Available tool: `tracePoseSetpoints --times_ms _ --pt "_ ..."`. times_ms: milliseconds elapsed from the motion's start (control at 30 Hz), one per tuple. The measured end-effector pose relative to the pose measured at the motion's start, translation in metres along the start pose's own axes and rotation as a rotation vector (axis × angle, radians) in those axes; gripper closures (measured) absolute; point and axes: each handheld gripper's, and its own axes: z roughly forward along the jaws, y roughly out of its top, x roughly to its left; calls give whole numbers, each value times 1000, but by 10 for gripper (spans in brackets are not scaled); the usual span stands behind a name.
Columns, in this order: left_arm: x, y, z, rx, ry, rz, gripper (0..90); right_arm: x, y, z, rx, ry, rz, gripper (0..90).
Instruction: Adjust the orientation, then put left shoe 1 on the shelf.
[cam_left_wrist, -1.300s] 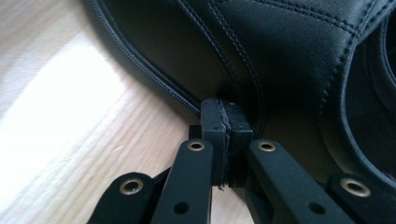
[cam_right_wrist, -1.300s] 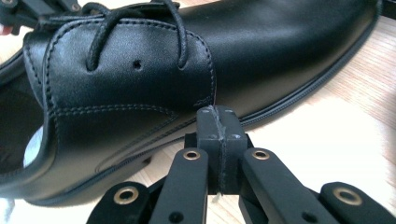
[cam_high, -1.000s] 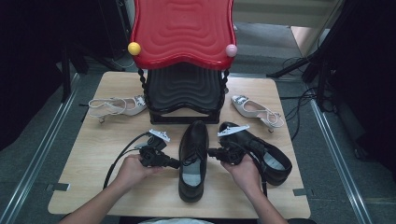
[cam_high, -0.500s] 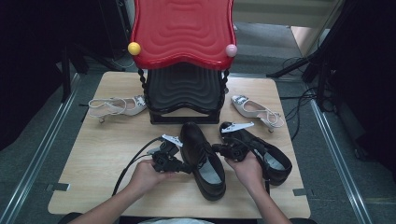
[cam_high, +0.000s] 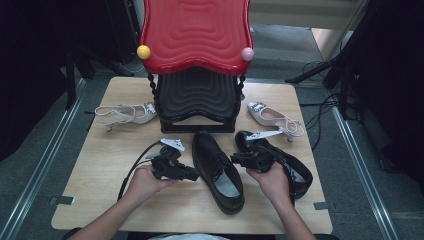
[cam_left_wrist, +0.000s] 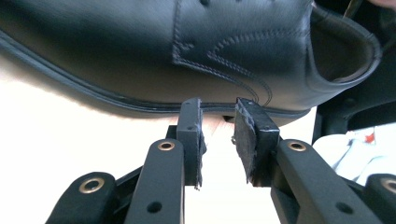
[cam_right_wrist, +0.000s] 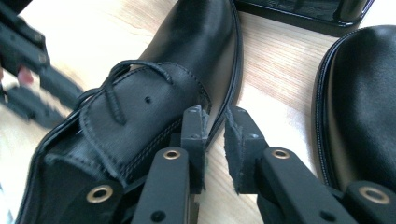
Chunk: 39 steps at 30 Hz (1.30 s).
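Two tiers make up the shoe rack (cam_high: 196, 95) at the table's (cam_high: 100, 195) far edge, a red shelf above a black one; whether anything sits inside I cannot tell. Just before it lies the black lace-up shoe (cam_high: 218, 170), toe toward the rack, heel toward the person, long axis slightly slanted. Left gripper (cam_high: 192, 175) and right gripper (cam_high: 234, 160) flank it, each with jaws slightly parted, holding nothing.
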Motion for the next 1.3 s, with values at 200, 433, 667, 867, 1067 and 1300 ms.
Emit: tracePoseSetpoints --times_ms 200,433,667,867,1067,1300 --pt "1 2 -23 -22 8 3 770 2 -3 -12 6 18 19 740" --pt "2 12 -41 -31 24 10 811 8 -3 -27 20 35 13 707" --pt "2 33 -62 -67 18 30 833 17 -5 -40 24 43 20 671" --pt "1 55 -84 -100 36 48 834 37 -1 -52 40 59 -21 671" --pt "1 74 -97 -107 39 60 841 53 -2 -45 103 81 -39 645" --pt "-2 96 -111 -126 50 87 838 67 -4 -26 169 119 -54 628"
